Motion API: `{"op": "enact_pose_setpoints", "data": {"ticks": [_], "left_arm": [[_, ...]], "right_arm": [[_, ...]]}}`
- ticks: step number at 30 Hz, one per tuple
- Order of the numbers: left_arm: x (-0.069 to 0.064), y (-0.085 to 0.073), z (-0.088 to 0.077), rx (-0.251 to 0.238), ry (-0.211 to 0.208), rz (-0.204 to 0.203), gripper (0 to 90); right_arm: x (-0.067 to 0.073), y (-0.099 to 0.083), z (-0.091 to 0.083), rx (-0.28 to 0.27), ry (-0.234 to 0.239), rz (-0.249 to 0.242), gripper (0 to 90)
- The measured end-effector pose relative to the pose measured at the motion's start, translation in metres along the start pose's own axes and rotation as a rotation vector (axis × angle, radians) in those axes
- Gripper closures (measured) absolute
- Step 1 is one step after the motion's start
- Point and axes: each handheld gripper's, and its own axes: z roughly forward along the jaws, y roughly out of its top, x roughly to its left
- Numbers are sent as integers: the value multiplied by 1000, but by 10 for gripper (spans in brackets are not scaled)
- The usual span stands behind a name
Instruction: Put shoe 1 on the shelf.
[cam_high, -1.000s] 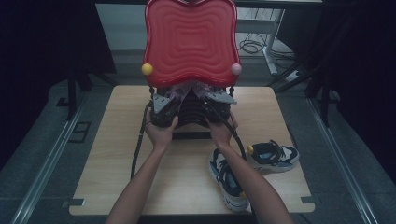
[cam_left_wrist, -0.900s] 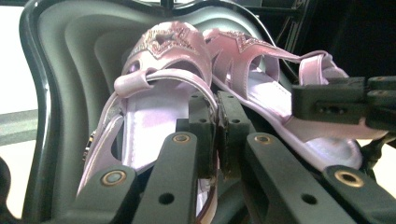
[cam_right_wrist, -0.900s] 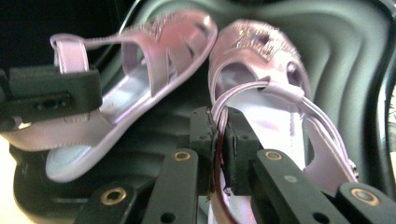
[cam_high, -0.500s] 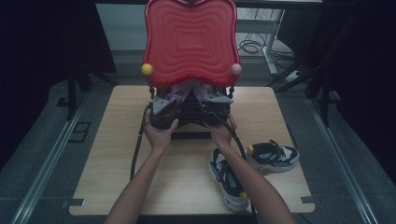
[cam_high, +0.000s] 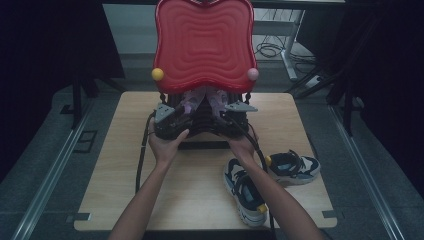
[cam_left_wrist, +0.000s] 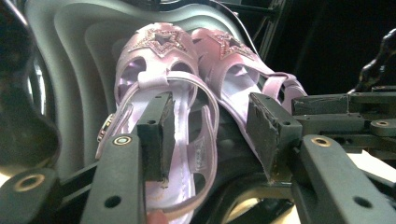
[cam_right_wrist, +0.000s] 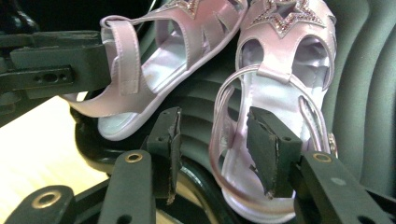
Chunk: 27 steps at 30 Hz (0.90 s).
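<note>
High view had both hands at the red chair (cam_high: 204, 45) on the table (cam_high: 120, 165), left gripper (cam_high: 170, 121) and right gripper (cam_high: 235, 114) at its seat, and a pair of sneakers (cam_high: 270, 180) lying unhandled near the right forearm. Left gripper view showed the two lilac sandals (cam_left_wrist: 187, 93) resting heel-down on the dark seat; both jaw sets had just been opening and stood spread, the heel straps lying loose between them, nothing pinched. Judged: sandals placed, release done, sneakers probably left; right gripper view alone showed the second sandal (cam_right_wrist: 280, 93) leaning against the ribbed backrest.

The red stand (cam_high: 204, 47) blocks the table's (cam_high: 120, 170) far middle. Left of it the table lies bare; two sneakers (cam_high: 265, 177) crowd its near right.
</note>
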Motion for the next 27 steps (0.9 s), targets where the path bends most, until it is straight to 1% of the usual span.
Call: {"op": "enact_pose_setpoints", "data": {"ticks": [1, 2, 8, 9, 10, 14, 15, 17, 18, 22, 24, 25, 26, 27], "left_arm": [[0, 0, 0, 0, 0, 0, 515], [0, 1, -3, 3, -11, -11, 512], [0, -1, -11, 22, -30, -22, 498], [0, -1, -11, 22, -30, -22, 498], [0, -2, -14, 24, -38, -26, 499], [0, -4, -21, 40, -56, -27, 499], [0, -4, -21, 40, -56, -27, 499], [0, -5, -25, 53, -64, -24, 499], [0, -5, -28, 61, -74, -20, 498], [-2, -6, -34, 73, -88, -11, 496], [-4, -8, -39, 82, -103, -10, 494], [-4, -8, -39, 82, -103, -10, 493], [-4, -9, -42, 88, -109, -8, 493], [-5, -10, -44, 91, -113, -7, 492]], "right_arm": [[0, 0, -2, 2, 3, 1, 554], [0, -1, -3, 1, 10, -2, 554], [1, -3, -13, -2, 50, -2, 552], [1, -3, -13, -2, 50, -2, 552], [1, -3, -16, -1, 65, -5, 552], [0, -5, -21, -3, 88, -12, 552], [0, -5, -23, 2, 102, -12, 551], [-1, -5, -25, 3, 105, -15, 550], [-1, -6, -29, 3, 118, -15, 549], [-2, -7, -35, 4, 137, -21, 549], [-3, -10, -42, 7, 163, -17, 548], [-3, -11, -43, 8, 173, -20, 548], [-3, -11, -43, 8, 173, -20, 548], [-4, -13, -47, 20, 191, -26, 548]]}}
